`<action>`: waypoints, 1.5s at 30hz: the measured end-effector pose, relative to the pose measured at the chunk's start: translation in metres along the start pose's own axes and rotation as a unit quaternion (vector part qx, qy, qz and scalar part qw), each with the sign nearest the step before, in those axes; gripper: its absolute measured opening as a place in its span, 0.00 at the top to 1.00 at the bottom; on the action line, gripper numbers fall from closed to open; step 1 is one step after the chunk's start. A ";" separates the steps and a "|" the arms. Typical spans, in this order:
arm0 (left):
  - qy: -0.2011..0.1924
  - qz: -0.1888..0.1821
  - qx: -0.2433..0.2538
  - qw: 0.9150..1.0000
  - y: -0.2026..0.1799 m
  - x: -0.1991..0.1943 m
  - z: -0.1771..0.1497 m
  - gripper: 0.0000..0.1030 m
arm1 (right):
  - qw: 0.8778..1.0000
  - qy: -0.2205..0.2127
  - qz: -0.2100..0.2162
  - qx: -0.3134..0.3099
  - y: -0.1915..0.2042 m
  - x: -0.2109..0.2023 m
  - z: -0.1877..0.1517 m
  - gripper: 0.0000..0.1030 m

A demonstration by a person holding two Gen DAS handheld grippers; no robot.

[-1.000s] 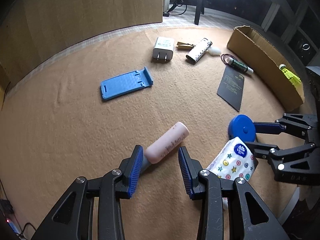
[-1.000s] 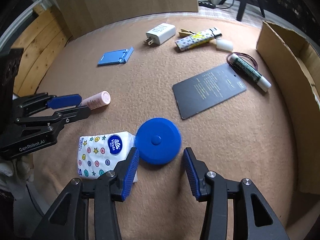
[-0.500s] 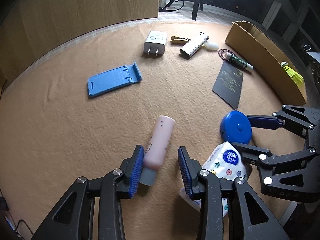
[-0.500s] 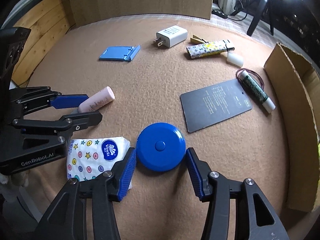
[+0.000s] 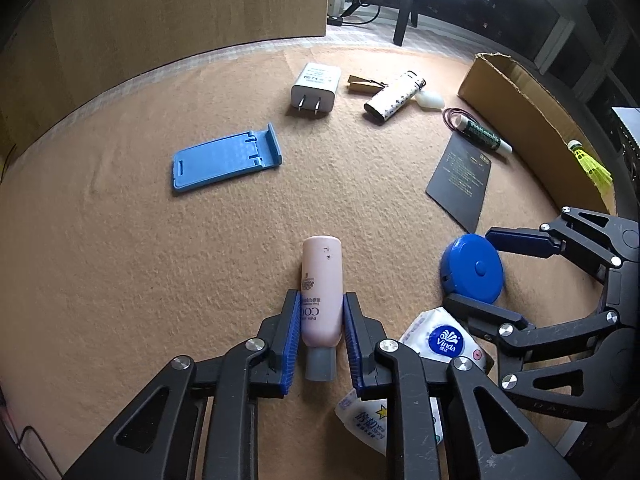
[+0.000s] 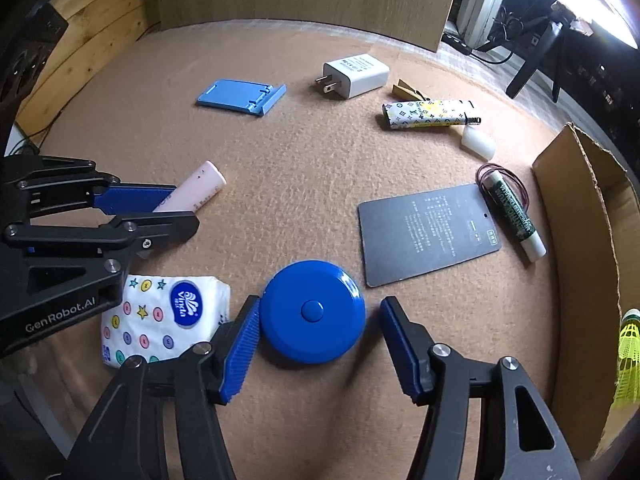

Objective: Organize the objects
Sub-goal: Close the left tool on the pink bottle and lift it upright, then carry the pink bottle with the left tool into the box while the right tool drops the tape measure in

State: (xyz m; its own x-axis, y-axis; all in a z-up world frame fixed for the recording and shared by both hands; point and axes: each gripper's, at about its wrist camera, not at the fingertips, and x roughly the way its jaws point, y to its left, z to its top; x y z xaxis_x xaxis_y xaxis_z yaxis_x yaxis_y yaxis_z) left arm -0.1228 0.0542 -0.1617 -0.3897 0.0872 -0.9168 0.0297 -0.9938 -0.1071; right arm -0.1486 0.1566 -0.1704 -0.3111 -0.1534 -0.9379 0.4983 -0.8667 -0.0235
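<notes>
The left gripper (image 5: 321, 322), jaws just closing, clamps the pink tube (image 5: 321, 292). The right gripper (image 6: 316, 340), just widening, straddles the blue disc (image 6: 313, 311), apparently touching one side.

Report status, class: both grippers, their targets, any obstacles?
Left gripper just closed on pink tube. Right gripper opening, straddling blue disc, not gripping. Tissue pack crowds its left finger.

Indoor recording setup, felt-covered table (image 6: 304, 184), wooden panels (image 5: 160, 20), tripod (image 5: 404, 8), cables on floor
</notes>
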 end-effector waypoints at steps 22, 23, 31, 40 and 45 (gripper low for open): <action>-0.045 -0.017 -0.041 0.998 -0.013 -0.039 -0.001 0.78 | 0.998 -0.045 0.038 0.024 -0.035 -0.047 -0.030 0.55; -0.049 -0.020 -0.040 0.998 -0.016 -0.044 0.001 0.78 | 0.997 -0.050 0.041 0.028 -0.041 -0.053 -0.031 0.55; -0.079 -0.052 -0.014 0.995 -0.073 -0.068 0.033 0.78 | 0.992 -0.097 0.024 0.072 -0.112 -0.108 -0.046 0.55; -0.090 -0.088 0.055 0.991 -0.181 -0.052 0.087 0.78 | 0.985 -0.105 -0.027 0.133 -0.203 -0.126 -0.062 0.55; -0.083 -0.096 0.087 0.988 -0.232 -0.030 0.118 0.78 | 0.983 -0.097 -0.043 0.147 -0.233 -0.123 -0.070 0.55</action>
State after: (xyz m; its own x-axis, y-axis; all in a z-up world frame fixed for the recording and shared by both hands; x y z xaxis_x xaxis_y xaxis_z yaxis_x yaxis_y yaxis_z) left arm -0.2268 0.2735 -0.0634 -0.5196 0.2764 -0.8085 -0.2127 -0.9583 -0.1910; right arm -0.1696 0.4104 -0.0735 -0.5050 -0.1377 -0.8521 0.2171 -0.9757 0.0290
